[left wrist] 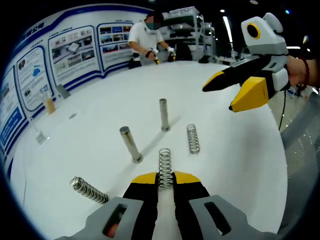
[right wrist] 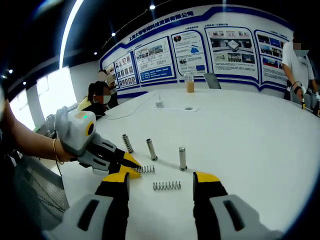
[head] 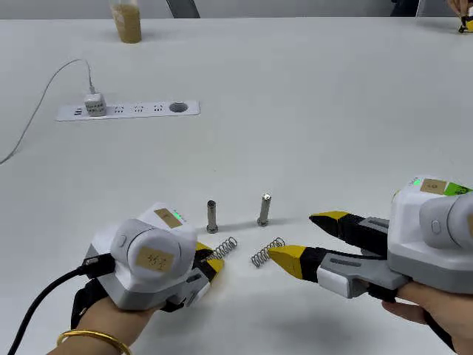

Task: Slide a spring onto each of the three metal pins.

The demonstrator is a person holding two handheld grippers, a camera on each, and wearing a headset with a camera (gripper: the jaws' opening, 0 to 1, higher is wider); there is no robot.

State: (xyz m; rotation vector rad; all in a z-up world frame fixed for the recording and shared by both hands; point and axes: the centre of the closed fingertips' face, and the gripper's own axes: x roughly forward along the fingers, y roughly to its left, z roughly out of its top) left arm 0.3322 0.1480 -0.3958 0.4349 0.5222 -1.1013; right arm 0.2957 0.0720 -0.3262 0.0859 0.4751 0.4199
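We log white bench (head: pixel 332 111), power strip (head: pixel 129 110) at 10 o'clock, poster wall (right wrist: pixel 200 45) behind | left gripper (head: pixel 214 262) clenched on spring (left wrist: pixel 165 165) | right gripper (head: pixel 292 235) released | loose spring (head: pixel 267 251) lying between them, pins (head: pixel 212 217) upright at its 12 o'clock

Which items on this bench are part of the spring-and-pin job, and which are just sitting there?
Job: left pin, right pin, third pin wearing a spring, held spring in left gripper, loose spring, open right gripper.
Lying about: power strip, charger, cup.
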